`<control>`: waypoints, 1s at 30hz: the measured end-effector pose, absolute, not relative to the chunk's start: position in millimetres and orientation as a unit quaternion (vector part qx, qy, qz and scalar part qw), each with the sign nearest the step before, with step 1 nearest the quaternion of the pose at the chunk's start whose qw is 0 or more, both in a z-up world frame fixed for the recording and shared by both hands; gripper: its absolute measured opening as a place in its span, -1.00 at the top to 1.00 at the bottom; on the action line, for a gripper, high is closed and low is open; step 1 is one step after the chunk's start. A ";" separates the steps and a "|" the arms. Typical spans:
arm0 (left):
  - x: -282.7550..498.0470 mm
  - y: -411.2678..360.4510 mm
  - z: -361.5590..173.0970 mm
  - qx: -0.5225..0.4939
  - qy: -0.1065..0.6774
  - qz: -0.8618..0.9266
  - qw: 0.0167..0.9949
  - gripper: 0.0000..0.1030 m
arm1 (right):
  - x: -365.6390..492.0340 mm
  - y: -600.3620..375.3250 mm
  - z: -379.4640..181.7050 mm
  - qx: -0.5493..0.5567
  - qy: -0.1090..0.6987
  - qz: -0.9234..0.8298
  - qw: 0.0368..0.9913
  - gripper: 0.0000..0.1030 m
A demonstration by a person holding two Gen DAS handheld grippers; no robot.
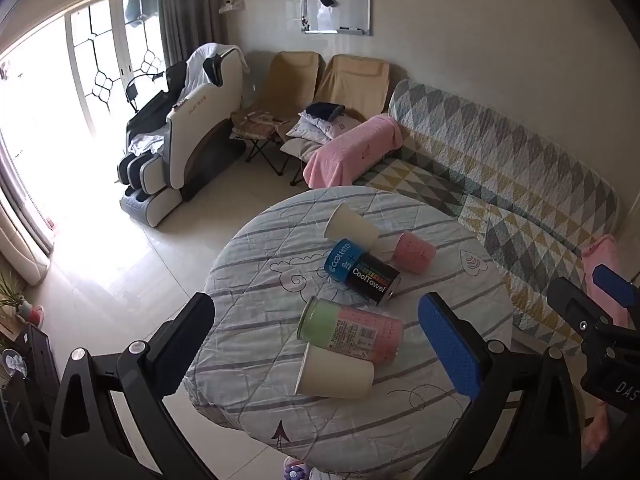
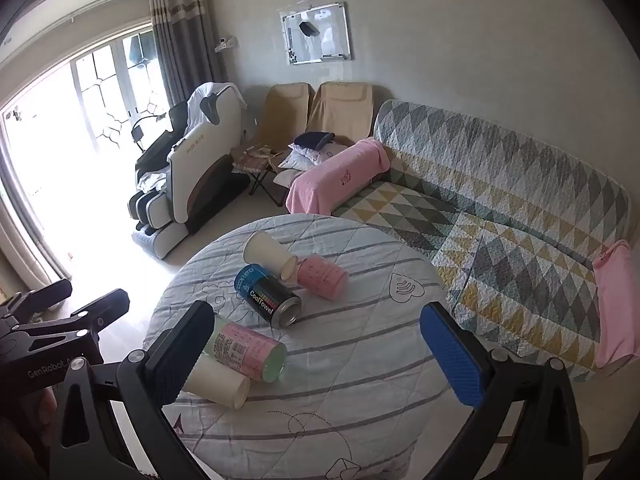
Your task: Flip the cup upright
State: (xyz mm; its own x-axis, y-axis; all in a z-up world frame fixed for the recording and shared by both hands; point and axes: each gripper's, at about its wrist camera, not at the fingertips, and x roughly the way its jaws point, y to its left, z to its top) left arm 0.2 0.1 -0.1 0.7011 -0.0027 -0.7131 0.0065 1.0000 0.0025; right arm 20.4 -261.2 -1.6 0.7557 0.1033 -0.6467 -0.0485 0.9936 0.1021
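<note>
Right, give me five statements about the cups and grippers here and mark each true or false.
1. Both white paper cups, the near one and the far one, lie on their sides. True.
2. The left gripper is shut on a cup. False: it is open and holds nothing.
3. The CoolTowel can stands upright. False: it lies on its side.
4. The right gripper is open and empty. True.
5. The pink-and-green can lies against the near white cup. True.
</note>
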 end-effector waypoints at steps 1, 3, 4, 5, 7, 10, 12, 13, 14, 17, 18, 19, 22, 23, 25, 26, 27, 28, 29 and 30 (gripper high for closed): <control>0.1 0.1 0.0 0.002 0.385 -0.003 0.923 -1.00 | 20.4 -261.3 -1.4 0.040 0.346 0.041 0.936 -1.00; -0.1 -0.4 0.9 0.003 0.384 -0.004 0.923 -1.00 | 20.3 -261.4 -1.4 0.041 0.345 0.041 0.937 -1.00; -0.2 -0.1 0.9 0.002 0.384 -0.004 0.923 -1.00 | 20.3 -261.2 -1.4 0.040 0.345 0.039 0.937 -1.00; -0.3 0.0 1.3 0.002 0.384 -0.005 0.924 -1.00 | 20.4 -260.9 -1.6 0.039 0.346 0.039 0.937 -1.00; -0.1 0.6 2.1 0.002 0.384 -0.005 0.923 -1.00 | 19.8 -258.9 -2.1 0.037 0.348 0.038 0.936 -1.00; 0.0 2.0 4.0 0.003 0.383 -0.003 0.924 -1.00 | 17.5 -255.0 -1.7 0.038 0.348 0.041 0.936 -1.00; -0.7 -1.2 1.9 0.004 0.384 -0.003 0.923 -1.00 | 18.7 -255.4 -1.0 0.038 0.345 0.040 0.937 -1.00; -0.8 -1.3 2.4 0.004 0.384 -0.003 0.923 -1.00 | 17.6 -255.9 -1.9 0.038 0.344 0.040 0.937 -1.00; -0.9 -1.3 3.0 0.003 0.384 -0.003 0.923 -1.00 | 17.9 -257.0 -0.3 0.039 0.344 0.040 0.937 -1.00; -1.0 -1.9 2.1 0.005 0.383 -0.004 0.924 -1.00 | 17.1 -259.9 -0.3 0.039 0.349 0.040 0.935 -1.00; -0.7 -1.2 1.5 0.005 0.383 -0.004 0.924 -1.00 | 17.1 -259.7 -0.7 0.040 0.351 0.040 0.935 -1.00; -0.6 -1.2 1.4 0.005 0.383 -0.004 0.924 -1.00 | 16.8 -259.8 -0.5 0.040 0.352 0.040 0.934 -1.00; -2.5 -3.4 5.5 0.005 0.380 -0.006 0.925 -1.00 | 17.4 -260.0 -0.1 0.040 0.351 0.040 0.934 -1.00; -3.0 -1.3 6.5 0.005 0.379 -0.006 0.926 -1.00 | 16.9 -259.6 0.1 0.039 0.350 0.040 0.935 -1.00; -5.0 -1.7 8.9 0.006 0.375 -0.007 0.927 -1.00 | 16.1 -258.9 0.4 0.038 0.348 0.040 0.936 -1.00; -3.7 -0.9 9.6 0.007 0.372 -0.008 0.928 -1.00 | 15.7 -258.7 0.6 0.037 0.347 0.040 0.936 -1.00; -3.8 -2.1 9.7 0.009 0.369 -0.011 0.929 -1.00 | 15.3 -258.6 0.1 0.036 0.347 0.039 0.937 -1.00; -4.3 -2.6 10.7 0.011 0.367 -0.012 0.930 -1.00 | 14.8 -258.6 0.1 0.036 0.346 0.039 0.937 -1.00; -4.7 -4.0 10.8 0.012 0.365 -0.012 0.931 -1.00 | 15.7 -258.9 1.7 0.036 0.346 0.039 0.937 -1.00; -5.5 -3.8 11.6 0.012 0.363 -0.012 0.932 -1.00 | 16.3 -258.9 2.9 0.036 0.347 0.040 0.936 -1.00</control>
State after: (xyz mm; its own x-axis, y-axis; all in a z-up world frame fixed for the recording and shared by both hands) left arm -5.5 -3.8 11.6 0.7364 -0.0142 -0.6764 0.0323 0.9994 0.0141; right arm 16.3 -258.9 2.9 0.7565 0.0989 -0.6465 -0.0492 0.9943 0.0946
